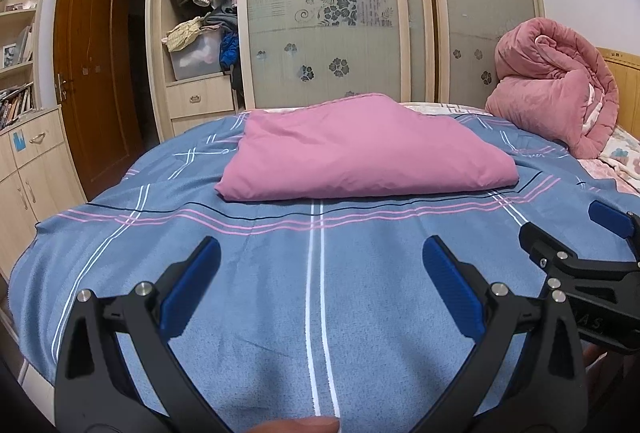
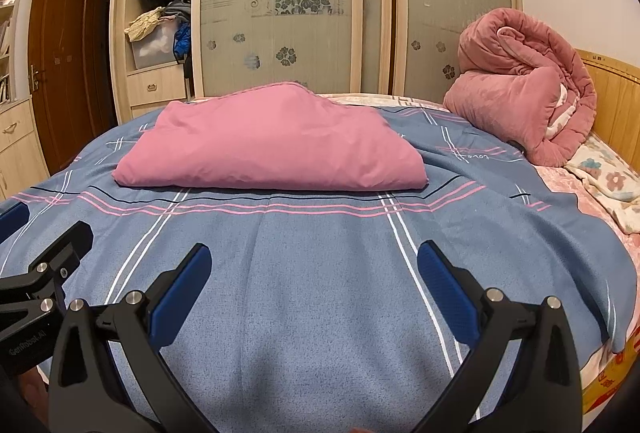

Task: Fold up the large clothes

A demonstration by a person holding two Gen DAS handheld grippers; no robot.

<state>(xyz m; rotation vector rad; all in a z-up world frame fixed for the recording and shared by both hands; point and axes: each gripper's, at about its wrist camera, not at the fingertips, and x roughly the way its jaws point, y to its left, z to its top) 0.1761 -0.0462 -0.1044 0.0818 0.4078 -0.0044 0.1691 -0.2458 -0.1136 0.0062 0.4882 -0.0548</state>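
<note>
Both grippers hovered side by side over the near part of a blue sheet spread on the bed. The left gripper had its jaws wide apart and held nothing; the right gripper was likewise wide open and empty. A folded pink cloth lay on the sheet farther in, well apart from both. A rolled pink quilt sat by the headboard, before the wardrobe.

A bedroom with a bed under a blue striped cover. Behind it stands a cream wardrobe with frosted floral sliding doors, one section open. A brown wooden door and bookshelves sit left.
</note>
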